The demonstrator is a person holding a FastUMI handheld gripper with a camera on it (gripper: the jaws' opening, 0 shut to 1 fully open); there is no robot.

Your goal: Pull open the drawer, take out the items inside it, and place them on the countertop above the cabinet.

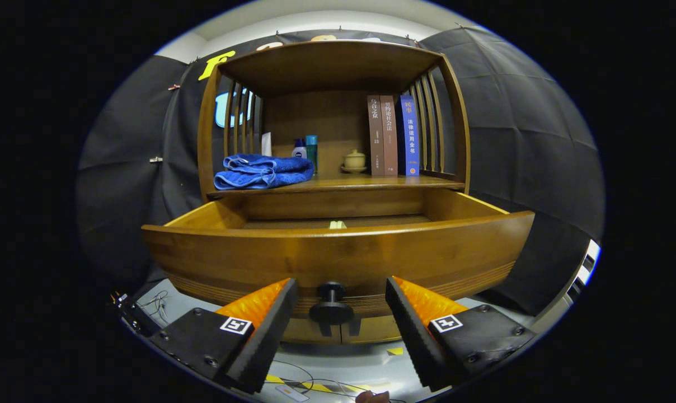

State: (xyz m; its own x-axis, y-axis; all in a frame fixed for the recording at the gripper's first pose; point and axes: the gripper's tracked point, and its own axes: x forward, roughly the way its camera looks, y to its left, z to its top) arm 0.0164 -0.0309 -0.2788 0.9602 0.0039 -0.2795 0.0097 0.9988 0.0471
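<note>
The wooden drawer (338, 254) of the cabinet stands pulled out toward me. Its dark round knob (331, 305) sits between my fingers, touching neither one. My gripper (341, 291) is open, with its fingertips level with the drawer front. Inside the drawer a small pale item (337, 224) just shows above the front rim; the remainder of the drawer's inside is hidden by that rim. The countertop (366, 183) lies directly above the drawer.
On the countertop lie a folded blue towel (262, 170), two small bottles (306, 148), a small pale lidded jar (354, 161) and three upright books (393, 135). Slatted wooden sides and a top board enclose the shelf. Cables (315, 383) trail over the grey floor below.
</note>
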